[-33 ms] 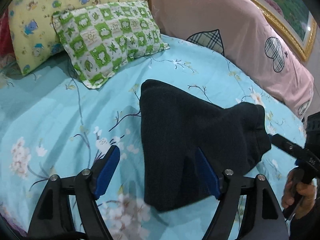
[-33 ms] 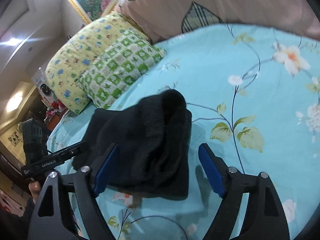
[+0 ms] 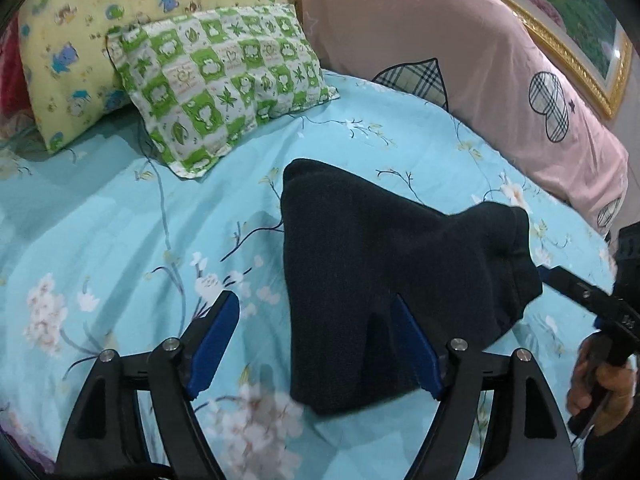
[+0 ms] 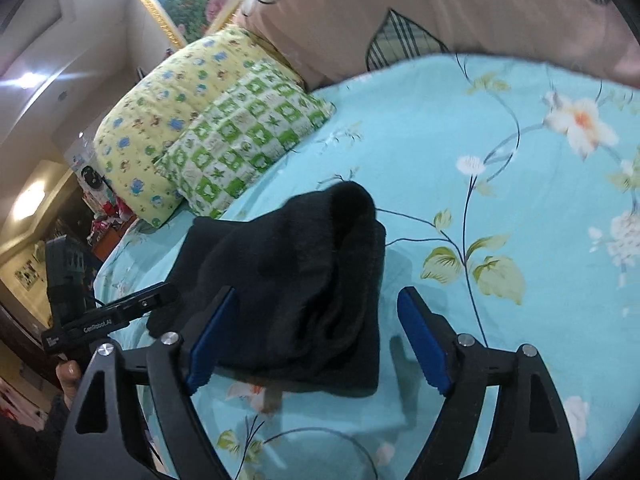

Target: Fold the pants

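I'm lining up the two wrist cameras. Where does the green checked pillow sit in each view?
Left wrist: green checked pillow upper left of centre, in front of the yellow pillow.
Right wrist: green checked pillow left of centre, above the dark pants.
Shared landmark: the pink cushion behind the bed.

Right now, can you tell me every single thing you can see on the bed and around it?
pants: one, black, folded into a bundle in the middle of the bedsheet
bedsheet: one, light blue with flowers, covering the bed
checked pillow: one, green and white, leaning on the yellow pillow
yellow pillow: one, yellow with small cartoon prints, at the head of the bed
pink quilt: one, pink with plaid patches, along the far edge
framed picture: one, gold frame, behind the quilt
left gripper: one, black with blue pads, open over the pants' near edge
right gripper: one, black with blue pads, open over the pants
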Action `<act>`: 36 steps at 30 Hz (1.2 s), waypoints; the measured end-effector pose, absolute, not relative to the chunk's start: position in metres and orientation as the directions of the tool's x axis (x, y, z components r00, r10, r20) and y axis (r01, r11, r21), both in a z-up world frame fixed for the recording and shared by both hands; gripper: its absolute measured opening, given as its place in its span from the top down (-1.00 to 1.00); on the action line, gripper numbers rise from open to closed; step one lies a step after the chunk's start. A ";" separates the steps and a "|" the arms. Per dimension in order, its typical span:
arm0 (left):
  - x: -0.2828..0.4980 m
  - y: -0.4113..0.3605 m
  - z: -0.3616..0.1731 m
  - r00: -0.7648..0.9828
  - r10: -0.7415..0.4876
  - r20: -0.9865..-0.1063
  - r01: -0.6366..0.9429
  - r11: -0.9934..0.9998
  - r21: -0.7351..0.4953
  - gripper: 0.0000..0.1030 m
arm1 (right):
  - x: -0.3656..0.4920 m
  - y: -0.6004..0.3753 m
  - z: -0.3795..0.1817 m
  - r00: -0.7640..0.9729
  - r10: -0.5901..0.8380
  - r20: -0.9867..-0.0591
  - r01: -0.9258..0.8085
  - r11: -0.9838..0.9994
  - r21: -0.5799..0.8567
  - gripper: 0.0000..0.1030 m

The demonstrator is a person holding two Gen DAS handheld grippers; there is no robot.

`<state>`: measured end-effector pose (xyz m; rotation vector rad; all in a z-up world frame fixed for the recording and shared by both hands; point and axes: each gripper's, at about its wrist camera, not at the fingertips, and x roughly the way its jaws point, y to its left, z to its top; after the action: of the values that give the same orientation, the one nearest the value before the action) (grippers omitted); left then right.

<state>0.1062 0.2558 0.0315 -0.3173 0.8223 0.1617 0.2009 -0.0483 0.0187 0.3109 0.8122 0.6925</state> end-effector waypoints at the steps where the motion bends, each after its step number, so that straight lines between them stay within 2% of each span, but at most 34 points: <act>1: 0.101 0.253 0.034 0.669 0.030 -0.743 -0.262 0.944 -0.198 -0.57 | 0.195 -0.048 0.023 0.492 0.668 -0.557 -0.457 0.744 0.488 -0.67; 7: 0.078 0.239 0.033 0.658 0.078 -0.749 -0.268 0.954 -0.137 -0.59 | 0.169 -0.038 0.035 0.511 0.648 -0.565 -0.523 0.756 0.395 -0.74; 14: 0.069 0.239 0.027 0.639 0.084 -0.765 -0.295 0.945 -0.143 -0.60 | 0.148 -0.027 0.032 0.520 0.614 -0.594 -0.547 0.773 0.320 -0.76; 17: 0.066 0.234 0.026 0.631 0.113 -0.767 -0.312 0.943 -0.118 -0.60 | 0.141 -0.024 0.031 0.530 0.598 -0.602 -0.553 0.782 0.290 -0.89; 23: 0.058 0.218 0.024 0.626 0.145 -0.766 -0.312 0.947 -0.075 -0.60 | 0.129 -0.013 0.027 0.541 0.554 -0.633 -0.575 0.793 0.202 -0.90; 36: 0.052 0.196 0.020 0.610 0.229 -0.759 -0.301 0.953 0.045 -0.64 | 0.123 -0.010 0.022 0.546 0.541 -0.640 -0.576 0.797 0.182 -0.90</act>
<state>0.0524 0.1959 0.0204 -0.0897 0.8622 0.3064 0.1225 -0.0097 0.0216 -0.0516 0.7403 0.6628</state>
